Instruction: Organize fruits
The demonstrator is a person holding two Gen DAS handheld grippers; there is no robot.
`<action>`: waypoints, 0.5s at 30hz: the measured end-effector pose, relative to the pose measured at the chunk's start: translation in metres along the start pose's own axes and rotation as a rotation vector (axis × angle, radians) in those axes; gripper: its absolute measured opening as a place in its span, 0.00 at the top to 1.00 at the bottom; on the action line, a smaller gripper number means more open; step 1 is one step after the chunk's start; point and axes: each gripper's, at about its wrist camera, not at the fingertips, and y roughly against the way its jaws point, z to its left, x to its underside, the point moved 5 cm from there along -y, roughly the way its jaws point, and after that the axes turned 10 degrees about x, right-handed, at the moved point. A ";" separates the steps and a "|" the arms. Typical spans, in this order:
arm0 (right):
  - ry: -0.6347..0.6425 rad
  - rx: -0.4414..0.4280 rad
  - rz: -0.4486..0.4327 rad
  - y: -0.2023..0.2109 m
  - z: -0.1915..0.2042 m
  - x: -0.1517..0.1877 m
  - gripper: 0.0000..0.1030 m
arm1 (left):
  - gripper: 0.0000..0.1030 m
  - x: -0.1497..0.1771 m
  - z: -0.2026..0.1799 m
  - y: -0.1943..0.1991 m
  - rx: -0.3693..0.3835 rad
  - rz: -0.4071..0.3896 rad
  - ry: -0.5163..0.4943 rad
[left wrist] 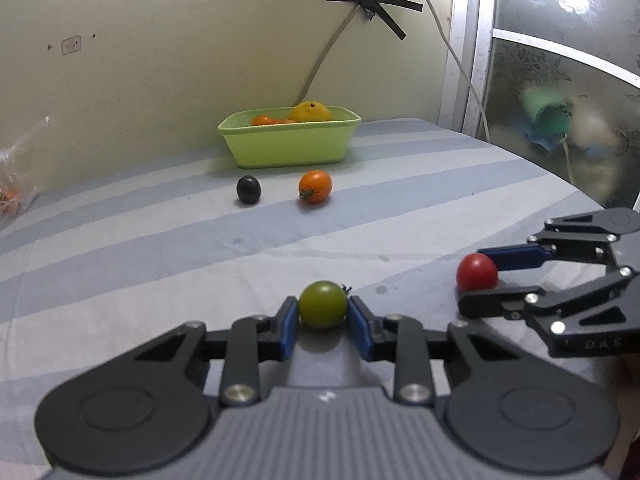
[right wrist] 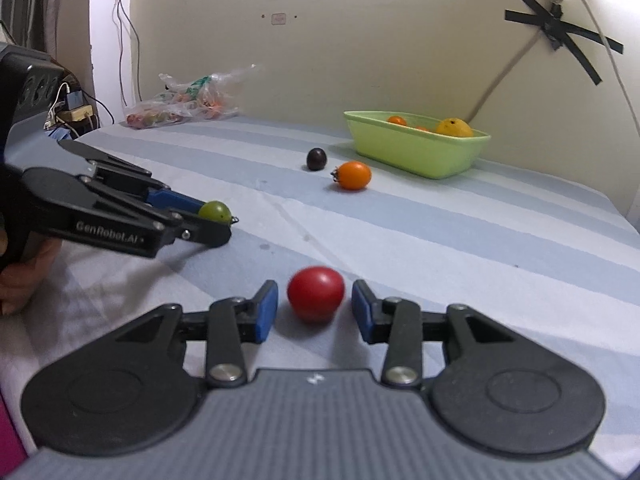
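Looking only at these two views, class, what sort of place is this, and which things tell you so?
Probably a bedroom at home rather than a lab: the fruit lies on a striped bed sheet, a frosted patterned window stands beside it, and a cable is fixed to the plain wall with a black tape cross.

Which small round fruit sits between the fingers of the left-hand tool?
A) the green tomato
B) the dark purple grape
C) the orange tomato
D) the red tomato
A: in the left wrist view the small round green tomato sits between the blue pads of the left gripper, which appear to press on it, while the round red tomato lies between the right gripper's open fingers.
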 end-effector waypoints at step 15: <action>0.008 -0.010 -0.047 -0.009 -0.013 -0.027 0.69 | 0.75 -0.032 0.008 -0.006 0.036 -0.033 0.005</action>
